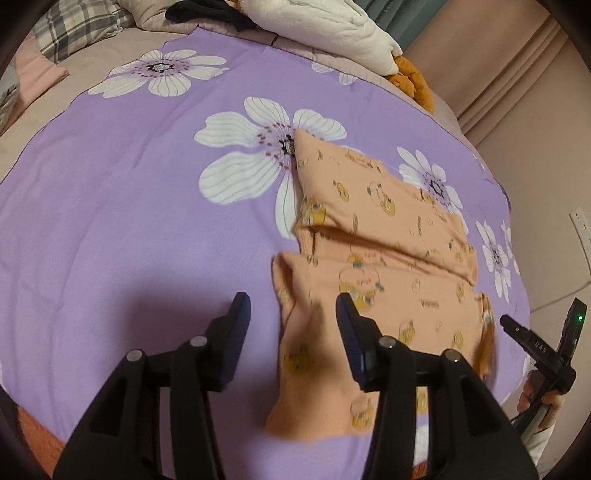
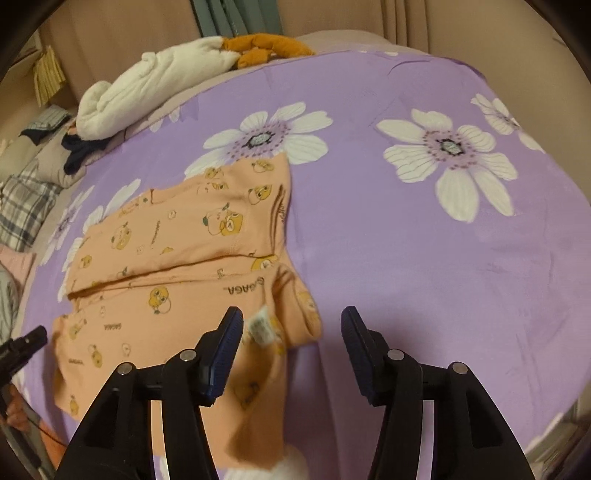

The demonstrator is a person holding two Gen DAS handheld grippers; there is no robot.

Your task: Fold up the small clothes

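Observation:
A small orange garment [image 1: 373, 258] printed with yellow cartoon animals lies partly folded on the purple flowered bedsheet [image 1: 129, 221]. My left gripper [image 1: 293, 306] is open above its left edge, one finger over the cloth, holding nothing. In the right wrist view the garment [image 2: 184, 243] lies left of centre with a white care label [image 2: 260, 326] showing. My right gripper [image 2: 291, 321] is open and empty above the garment's right edge. The right gripper also shows at the right rim of the left wrist view [image 1: 539, 343].
A white plush blanket [image 2: 147, 85] and an orange soft toy [image 2: 266, 46] lie at the bed's far edge. A plaid pillow [image 1: 81, 26] and dark clothing [image 1: 210, 14] lie beyond the sheet. A wall socket [image 1: 581, 225] is at the right.

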